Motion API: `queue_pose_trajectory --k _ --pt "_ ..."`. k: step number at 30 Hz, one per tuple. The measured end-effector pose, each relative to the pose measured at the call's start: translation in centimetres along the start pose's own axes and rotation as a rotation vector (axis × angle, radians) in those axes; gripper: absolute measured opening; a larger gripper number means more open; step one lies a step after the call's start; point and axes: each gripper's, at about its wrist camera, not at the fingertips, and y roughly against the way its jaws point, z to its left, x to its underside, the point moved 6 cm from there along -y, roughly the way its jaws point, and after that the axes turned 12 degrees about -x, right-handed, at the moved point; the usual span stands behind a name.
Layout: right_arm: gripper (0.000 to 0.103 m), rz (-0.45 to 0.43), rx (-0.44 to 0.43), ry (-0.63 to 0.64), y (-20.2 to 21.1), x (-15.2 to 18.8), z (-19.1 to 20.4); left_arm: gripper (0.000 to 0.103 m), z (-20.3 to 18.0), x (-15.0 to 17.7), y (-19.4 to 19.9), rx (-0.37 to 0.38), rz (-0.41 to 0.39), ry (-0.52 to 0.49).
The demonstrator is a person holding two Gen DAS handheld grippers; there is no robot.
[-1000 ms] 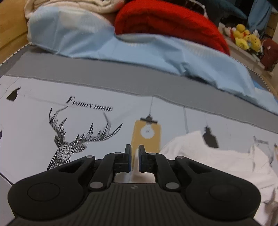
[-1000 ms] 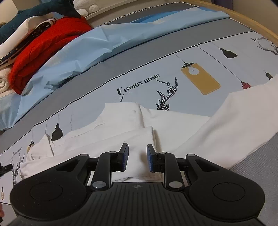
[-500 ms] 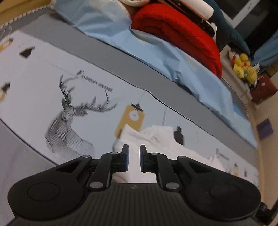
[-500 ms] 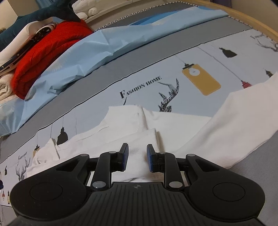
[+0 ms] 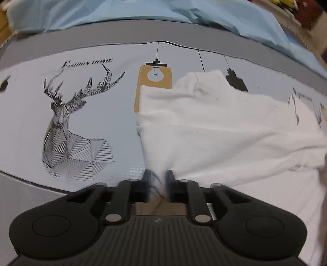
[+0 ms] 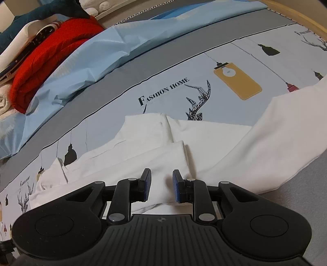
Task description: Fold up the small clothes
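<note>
Between the blurred fingers of the left claw (image 5: 158,185), a bunched edge of the white garment (image 5: 214,126) is seen; the jaws have just been opening, and whether the cloth is pinched cannot be told. At the right claw (image 6: 161,188), the blue-padded fingers (image 6: 147,185) are parted over a flat folded layer, nothing being gripped. Soft, creased white fabric is spread on the bed sheet (image 5: 85,106), printed with a geometric deer and lamps. Beyond, crinkled light-blue cloth (image 6: 98,59) and a ribbed red blanket (image 6: 47,55) are piled.

A printed bedspread (image 6: 114,114) under a light blue sheet (image 6: 85,67), perhaps wooden edging (image 6: 302,14) behind.
</note>
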Motion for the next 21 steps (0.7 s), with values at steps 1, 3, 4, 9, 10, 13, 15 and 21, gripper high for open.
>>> queue_pose_trajectory --k 1,3,4,9,10,13,15,21 --pt "0.024 0.004 -0.004 0.001 -0.1 0.1 0.1 0.013 0.8 -0.5 0.2 -0.002 -0.002 0.023" --pt "0.024 0.012 -0.008 0.009 -0.2 0.2 0.3 0.013 2.6 -1.2 0.5 -0.011 0.009 0.072" --pt "0.024 0.013 -0.007 0.011 -0.3 0.3 0.4 0.001 3.3 -1.3 0.3 -0.035 0.024 0.081" --pt "0.024 0.021 0.004 0.002 -0.5 0.5 0.3 0.003 5.2 -1.3 -0.1 -0.107 0.059 0.116" --pt "0.024 0.023 0.005 0.004 -0.6 0.6 0.3 0.003 5.1 -2.0 0.9 -0.077 0.007 0.132" --pt "0.024 0.025 0.007 0.01 -0.7 0.6 0.5 0.007 3.6 -3.0 3.2 0.037 -0.114 0.115" --pt "0.024 0.026 0.009 0.011 -0.8 0.7 0.5 0.007 2.2 -2.5 3.3 0.084 -0.118 0.078" --pt "0.024 0.032 0.011 0.016 -1.0 0.8 0.7 0.002 0.7 0.8 -1.9 0.017 0.02 -0.081"
